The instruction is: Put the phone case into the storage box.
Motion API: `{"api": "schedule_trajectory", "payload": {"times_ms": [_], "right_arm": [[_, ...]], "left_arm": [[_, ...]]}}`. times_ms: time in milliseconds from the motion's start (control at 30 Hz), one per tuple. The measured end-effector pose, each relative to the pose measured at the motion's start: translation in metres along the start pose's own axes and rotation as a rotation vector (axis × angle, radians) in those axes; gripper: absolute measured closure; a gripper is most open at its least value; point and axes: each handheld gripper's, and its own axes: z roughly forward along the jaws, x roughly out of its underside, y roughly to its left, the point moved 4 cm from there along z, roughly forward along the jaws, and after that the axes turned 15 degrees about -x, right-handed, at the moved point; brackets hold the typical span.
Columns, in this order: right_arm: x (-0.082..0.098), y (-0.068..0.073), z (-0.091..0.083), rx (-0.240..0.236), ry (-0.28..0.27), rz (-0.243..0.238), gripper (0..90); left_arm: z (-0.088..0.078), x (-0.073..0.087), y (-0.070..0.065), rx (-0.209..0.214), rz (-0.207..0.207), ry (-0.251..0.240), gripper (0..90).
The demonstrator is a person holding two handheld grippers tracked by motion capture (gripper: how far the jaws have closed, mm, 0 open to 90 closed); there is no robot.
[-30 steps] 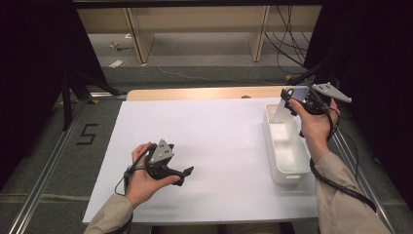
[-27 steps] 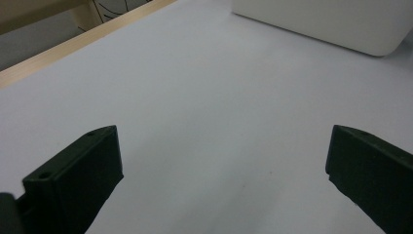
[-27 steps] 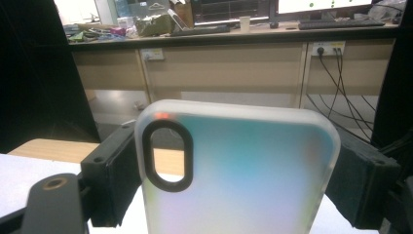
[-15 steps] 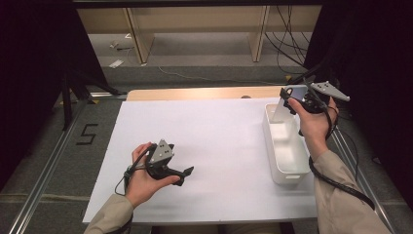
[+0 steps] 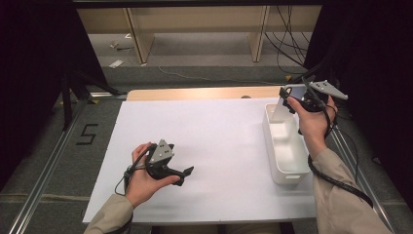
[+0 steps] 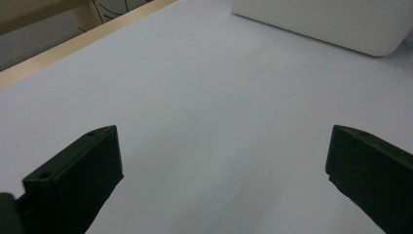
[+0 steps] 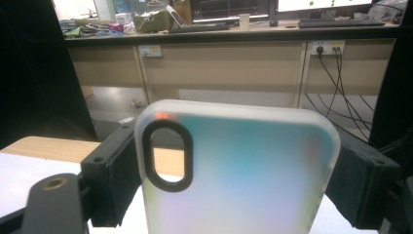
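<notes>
Left gripper (image 5: 187, 171) rests low on the matte white sheet (image 5: 214, 146), jaws spread wide, empty, likely idle; farther off, right gripper (image 7: 234, 170) clamps a frosted translucent phone case (image 7: 238, 170), rounded corners, oval camera cutout, held upright above the far end of the smooth white bin (image 5: 287, 151), probably poised for dropping in.

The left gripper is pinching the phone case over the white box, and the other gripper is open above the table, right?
Not quite. The right gripper pinches the phone case over the white box; the right gripper view shows its jaws clamped on the case's sides. The left gripper is the open one, over the table.
</notes>
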Motion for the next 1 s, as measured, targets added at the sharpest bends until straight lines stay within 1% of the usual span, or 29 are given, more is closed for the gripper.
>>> {"api": "schedule_trajectory", "payload": {"times_ms": [1000], "right_arm": [[0.001, -0.008, 0.011, 0.009, 0.013, -0.001, 18.0]], "left_arm": [[0.000, 0.000, 0.001, -0.002, 0.002, 0.002, 0.0]]}}
